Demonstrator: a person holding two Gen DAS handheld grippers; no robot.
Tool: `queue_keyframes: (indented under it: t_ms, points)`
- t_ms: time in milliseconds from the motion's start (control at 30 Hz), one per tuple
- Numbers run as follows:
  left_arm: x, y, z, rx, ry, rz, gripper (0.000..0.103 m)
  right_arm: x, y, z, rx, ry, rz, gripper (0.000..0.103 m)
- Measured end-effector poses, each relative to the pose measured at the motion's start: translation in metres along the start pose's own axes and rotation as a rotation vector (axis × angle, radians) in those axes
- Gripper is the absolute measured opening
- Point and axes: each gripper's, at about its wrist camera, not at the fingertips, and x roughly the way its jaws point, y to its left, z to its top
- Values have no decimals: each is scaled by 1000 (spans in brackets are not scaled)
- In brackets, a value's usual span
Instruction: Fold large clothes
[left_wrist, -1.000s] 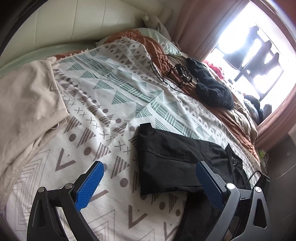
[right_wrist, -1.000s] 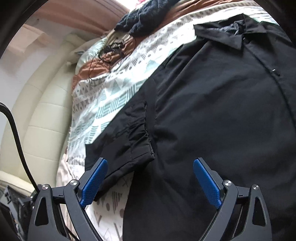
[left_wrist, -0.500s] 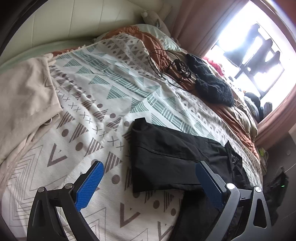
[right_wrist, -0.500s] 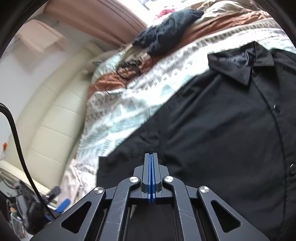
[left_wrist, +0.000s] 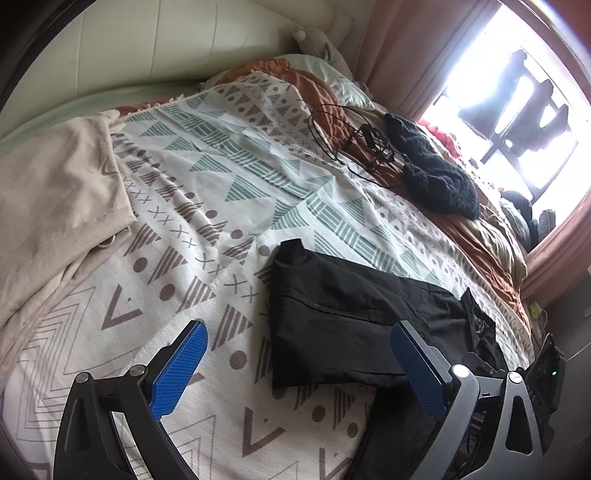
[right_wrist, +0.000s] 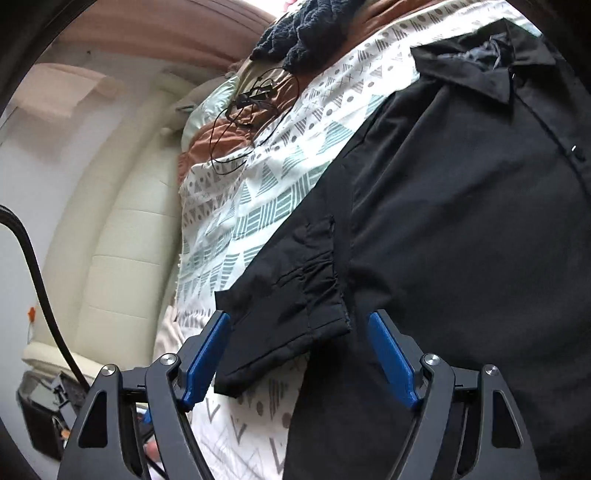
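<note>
A black collared shirt (right_wrist: 461, 221) lies spread on the patterned blanket (left_wrist: 221, 184) of a bed, collar (right_wrist: 480, 70) at the far end. Its short sleeve (right_wrist: 288, 295) sticks out to the left, hem crumpled. My right gripper (right_wrist: 297, 319) hovers just above that sleeve; its jaws are opening and the sleeve's edge lies between the blue pads without being pressed. In the left wrist view the same shirt (left_wrist: 332, 321) shows its sleeve end. My left gripper (left_wrist: 297, 332) is open above the blanket and sleeve, holding nothing.
A beige cloth (left_wrist: 55, 192) lies at the bed's left side. A dark knitted garment (left_wrist: 432, 173) and a tangled black cable (left_wrist: 354, 140) rest on the rust-coloured bedding farther back. A cream padded headboard (left_wrist: 147, 48) and a bright window (left_wrist: 517, 92) border the bed.
My right gripper went from open to fully shut half a second ago, and now stands open again over the sleeve. The left gripper has stayed open and hardly moved.
</note>
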Motion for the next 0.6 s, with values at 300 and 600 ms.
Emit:
queue_keyframes:
  t_ms: [300,600]
  points:
    - [2,8,3,-12,15,-20,100,36,-28,-8,137,55,63,67]
    - [4,14,4,-18,9,6,100,19,-16,-1,57,-15,107,8]
